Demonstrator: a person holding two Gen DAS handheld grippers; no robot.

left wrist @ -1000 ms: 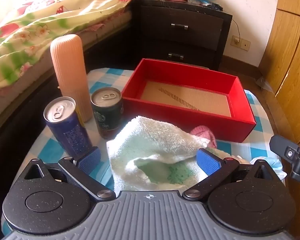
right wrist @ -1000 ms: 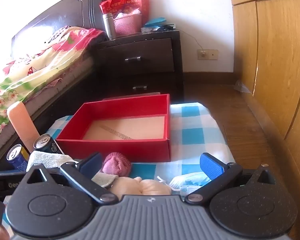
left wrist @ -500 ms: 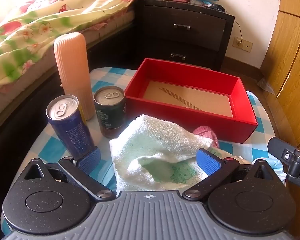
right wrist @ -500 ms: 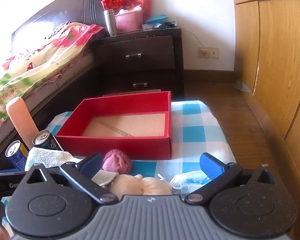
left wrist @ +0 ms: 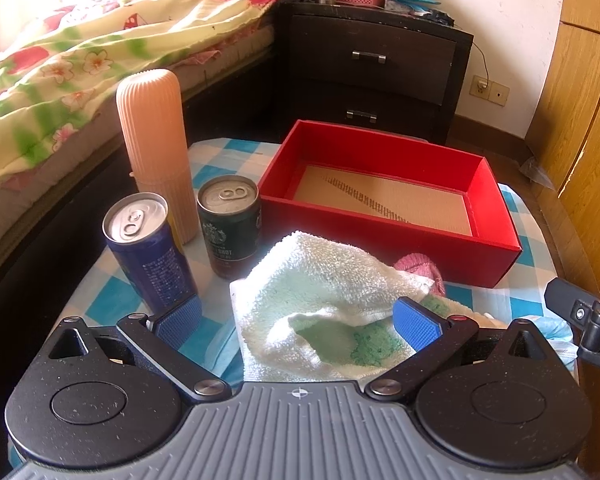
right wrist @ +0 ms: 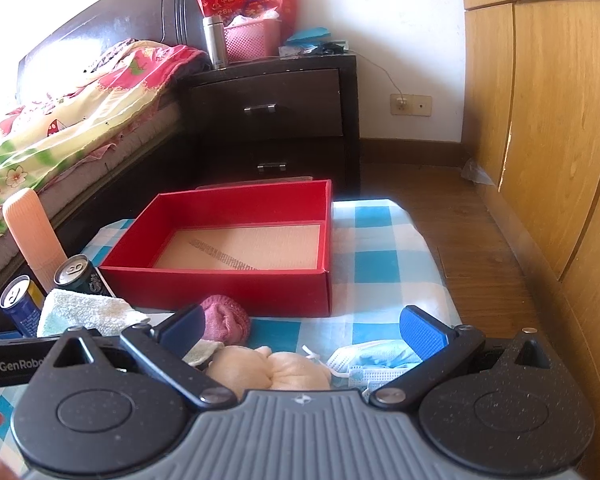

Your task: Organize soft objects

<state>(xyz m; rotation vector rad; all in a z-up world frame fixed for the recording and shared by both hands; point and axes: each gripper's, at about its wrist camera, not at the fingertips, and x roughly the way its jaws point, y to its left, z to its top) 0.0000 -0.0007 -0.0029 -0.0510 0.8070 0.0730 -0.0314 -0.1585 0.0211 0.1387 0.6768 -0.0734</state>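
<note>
The right hand-held gripper [right wrist: 300, 326] gapes wide over a peach plush toy [right wrist: 268, 370], before the red box [right wrist: 220, 292].

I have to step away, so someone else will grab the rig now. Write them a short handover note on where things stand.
Left tool: open, holding nothing, straddling the white-green towel.
Right tool: open, holding nothing, above the peach plush and face mask.
Pink knitted piece lies in front of the red box.
Done: nothing; the box holds no soft things.
Left: move towel, plush, mask and knitted piece into the box. Two cans and the peach bottle are hard, so probably leave them.
</note>
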